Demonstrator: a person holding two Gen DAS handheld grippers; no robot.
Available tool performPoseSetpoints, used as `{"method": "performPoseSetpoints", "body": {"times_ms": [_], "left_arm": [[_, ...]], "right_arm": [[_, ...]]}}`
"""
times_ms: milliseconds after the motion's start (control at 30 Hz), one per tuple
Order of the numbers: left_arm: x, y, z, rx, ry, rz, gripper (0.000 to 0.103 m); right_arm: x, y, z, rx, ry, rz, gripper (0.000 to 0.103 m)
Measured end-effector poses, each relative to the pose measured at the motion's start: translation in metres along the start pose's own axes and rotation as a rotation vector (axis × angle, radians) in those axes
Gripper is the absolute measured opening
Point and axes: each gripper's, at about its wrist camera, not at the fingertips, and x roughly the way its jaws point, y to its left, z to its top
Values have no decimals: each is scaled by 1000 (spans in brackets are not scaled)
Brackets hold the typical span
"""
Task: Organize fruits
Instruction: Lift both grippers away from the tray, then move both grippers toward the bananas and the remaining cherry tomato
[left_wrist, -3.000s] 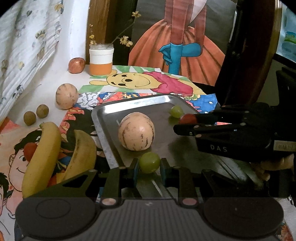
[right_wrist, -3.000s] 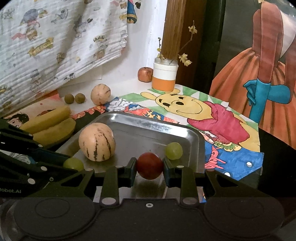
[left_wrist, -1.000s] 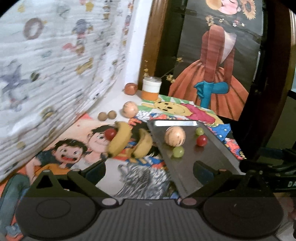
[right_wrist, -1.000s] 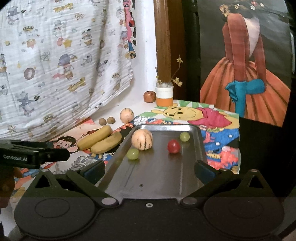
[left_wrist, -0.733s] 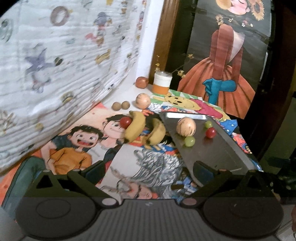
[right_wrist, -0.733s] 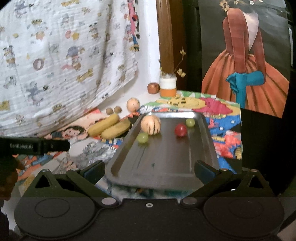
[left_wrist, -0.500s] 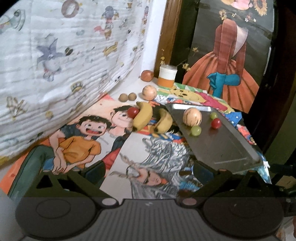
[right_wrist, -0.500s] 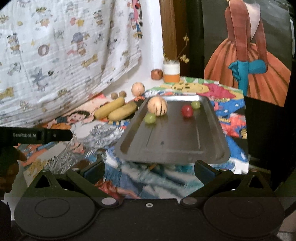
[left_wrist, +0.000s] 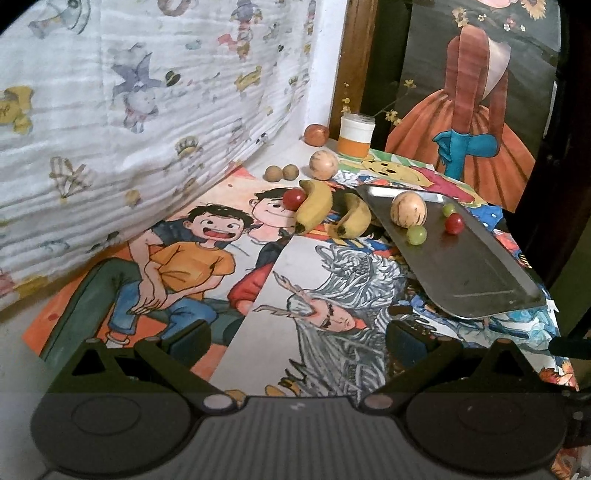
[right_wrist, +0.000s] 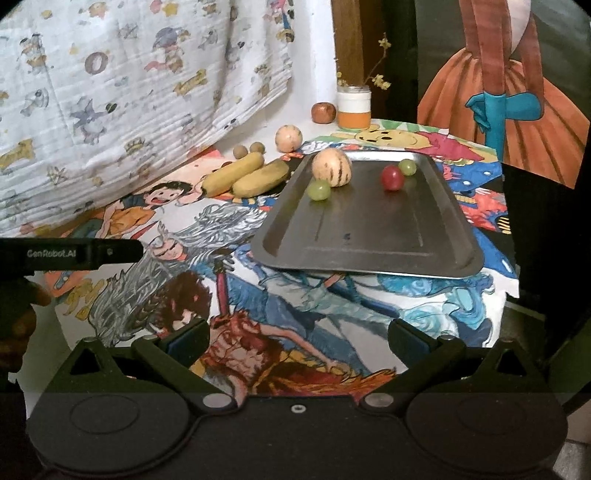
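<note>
A cartoon-print white cloth (left_wrist: 129, 110) hangs left; a wooden post (left_wrist: 352, 66) stands behind.

Metal tray (left_wrist: 476, 273) holds striped melon (left_wrist: 408, 209), grapes, cherry tomato.

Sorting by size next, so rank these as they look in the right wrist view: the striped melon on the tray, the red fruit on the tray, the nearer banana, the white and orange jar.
Largest to smallest:
1. Nearer banana
2. Striped melon and white and orange jar: look alike; the jar stands farther back, so unranked.
3. Red fruit
</note>
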Motion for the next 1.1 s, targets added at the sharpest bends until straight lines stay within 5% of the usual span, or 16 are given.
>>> {"method": "performPoseSetpoints", "body": {"times_ms": [533, 767, 1100], "left_arm": [[1, 22, 22, -54, 21, 41, 103], [-9, 37, 70, -45, -24, 68, 103], [-20, 32, 138, 109, -120, 43, 103]], "right_arm": [[-13, 3, 33, -58, 6, -23, 102], [-30, -9, 91, -151, -71, -43, 102], [-38, -23, 217, -330, -199, 69, 102]]}}
